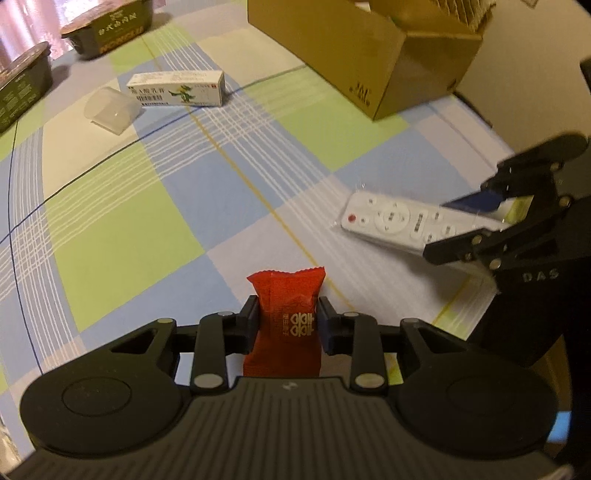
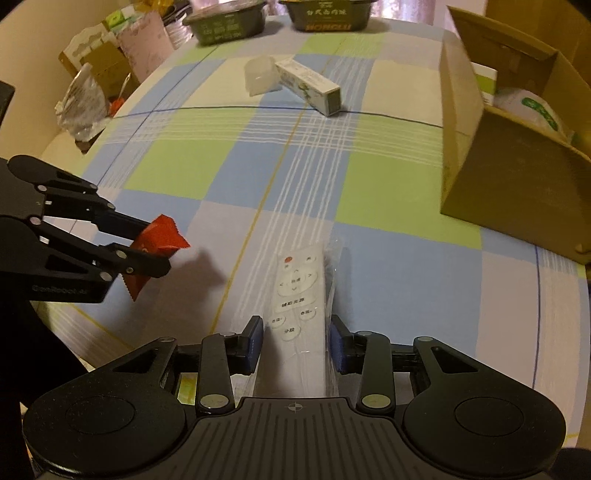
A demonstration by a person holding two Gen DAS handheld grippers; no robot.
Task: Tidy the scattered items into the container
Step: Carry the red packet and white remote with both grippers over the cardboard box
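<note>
Checked tablecloth (image 1: 122, 221) bears cardboard box (image 1: 354, 55).

My left gripper (image 1: 286, 319) has the candy packet (image 1: 284, 314) between its fingers, above the tablecloth (image 1: 129, 229). My right gripper (image 2: 295, 341) is to its right, with the remote control (image 2: 297, 291) between its fingers; the remote extends forward from that gripper and lies on the tablecloth inside a plastic sleeve (image 2: 334, 258). Ahead and to the right of both grippers stands the cardboard box (image 2: 509, 177), open, with items inside. Far ahead of my left gripper, slightly left, lies the medicine carton (image 1: 177, 88), with the plastic cup (image 1: 110, 109) on its side just left of it. Behind these, at the far table edge, sit two food trays (image 2: 328, 14).
</note>
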